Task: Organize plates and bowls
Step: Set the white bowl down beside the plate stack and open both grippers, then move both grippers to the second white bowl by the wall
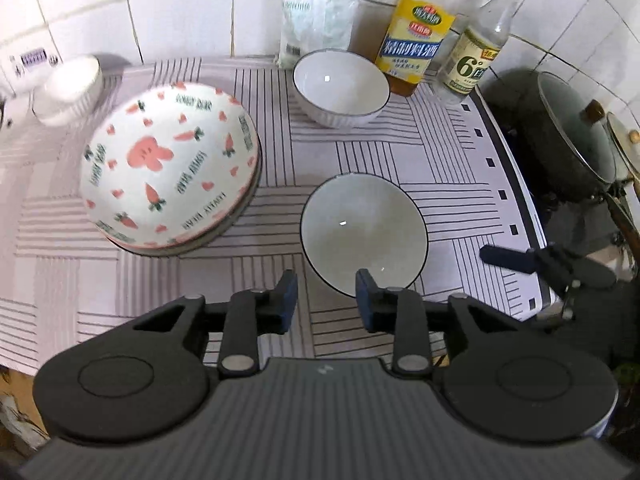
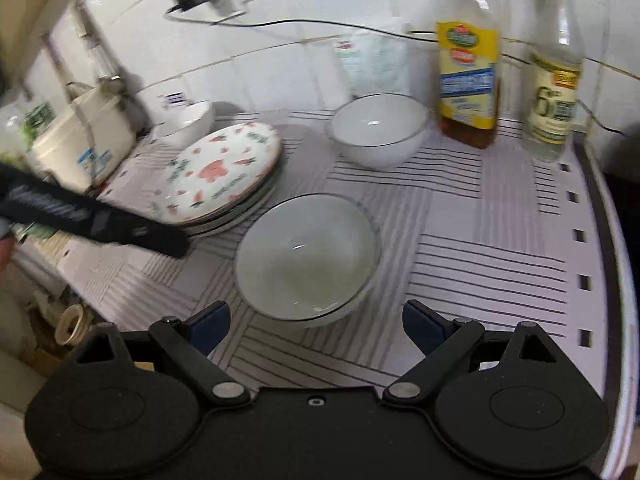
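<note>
A stack of plates topped by a rabbit-and-carrot plate [image 1: 168,164] [image 2: 226,170] lies at the left of the striped mat. A white bowl with a dark rim [image 1: 363,234] [image 2: 306,256] sits near the front, seemingly nested on another. A second white bowl [image 1: 341,86] [image 2: 378,130] stands at the back by the bottles. A third white bowl [image 1: 70,88] [image 2: 188,118] sits at the far left. My left gripper [image 1: 326,300] is open and empty just in front of the near bowl. My right gripper [image 2: 316,326] is open and empty, also just in front of that bowl; it shows in the left wrist view [image 1: 520,260].
Two bottles [image 1: 420,36] [image 1: 476,52] and a plastic bag [image 1: 312,20] stand against the tiled wall. A dark pan with a glass lid [image 1: 568,136] sits on the stove at the right. A cream appliance [image 2: 80,140] stands at the far left. The mat's right edge [image 2: 600,240] drops off.
</note>
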Available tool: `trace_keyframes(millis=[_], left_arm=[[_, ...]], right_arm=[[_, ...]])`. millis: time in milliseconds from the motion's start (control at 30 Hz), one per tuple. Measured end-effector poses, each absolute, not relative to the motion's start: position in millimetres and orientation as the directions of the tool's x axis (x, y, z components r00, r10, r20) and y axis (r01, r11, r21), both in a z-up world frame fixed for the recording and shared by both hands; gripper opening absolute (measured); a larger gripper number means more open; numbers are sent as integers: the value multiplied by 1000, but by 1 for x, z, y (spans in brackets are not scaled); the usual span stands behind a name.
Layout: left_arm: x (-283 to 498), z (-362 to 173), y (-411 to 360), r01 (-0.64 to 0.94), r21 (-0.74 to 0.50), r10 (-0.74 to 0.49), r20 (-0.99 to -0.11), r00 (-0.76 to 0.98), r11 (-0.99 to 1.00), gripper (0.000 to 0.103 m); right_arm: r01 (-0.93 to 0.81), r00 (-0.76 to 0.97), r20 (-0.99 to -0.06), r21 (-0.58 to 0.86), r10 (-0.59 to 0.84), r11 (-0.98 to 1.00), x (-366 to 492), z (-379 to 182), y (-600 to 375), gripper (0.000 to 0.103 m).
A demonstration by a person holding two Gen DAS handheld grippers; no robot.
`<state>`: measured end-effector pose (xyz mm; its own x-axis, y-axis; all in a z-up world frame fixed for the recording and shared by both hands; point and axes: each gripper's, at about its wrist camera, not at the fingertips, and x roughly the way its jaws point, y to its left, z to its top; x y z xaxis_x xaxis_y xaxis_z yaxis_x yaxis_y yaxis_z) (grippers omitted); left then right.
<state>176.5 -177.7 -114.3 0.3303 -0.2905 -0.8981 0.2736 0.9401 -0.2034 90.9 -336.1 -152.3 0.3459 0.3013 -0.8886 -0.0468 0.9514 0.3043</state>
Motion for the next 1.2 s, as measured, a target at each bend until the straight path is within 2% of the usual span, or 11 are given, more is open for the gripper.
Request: trace_keyframes(millis=[33, 100, 200, 567, 633, 700, 733, 867, 1200], left_arm=[[177, -110, -177, 281, -200, -291, -897, 332, 938, 34], [180, -102, -174, 295, -190, -287, -898, 334, 936, 39], [187, -95, -173, 320, -174, -281, -902, 326, 931, 41], [231, -73, -155, 403, -104, -258, -901, 350, 909, 46], [243, -73, -149, 390, -115, -266, -895, 359, 913, 49], [256, -74, -142, 371, -126, -269, -892, 363, 920, 57], [261, -75, -141, 367, -127, -268, -891, 365, 922, 58], [284, -83, -140, 396, -100, -264, -884, 386, 913, 63], [345, -130, -156, 439, -98, -296, -864, 408, 893, 64]], right_arm=[[-17, 336, -893, 311, 298, 950, 94, -151, -339, 94], [37, 313, -896, 341, 313, 939, 98, -148, -346, 85], [94, 322, -876, 406, 358, 909, 102, -141, -357, 84], [102, 398, -854, 404, 335, 909, 135, -118, -344, 75], [117, 441, -827, 439, 350, 891, 142, -115, -345, 75], [134, 498, -769, 524, 400, 841, 145, -114, -350, 75], [139, 512, -755, 544, 410, 827, 148, -114, -351, 75], [155, 528, -772, 497, 353, 854, 161, -118, -347, 75], [290, 509, -833, 403, 216, 868, 191, -168, -344, 65]])
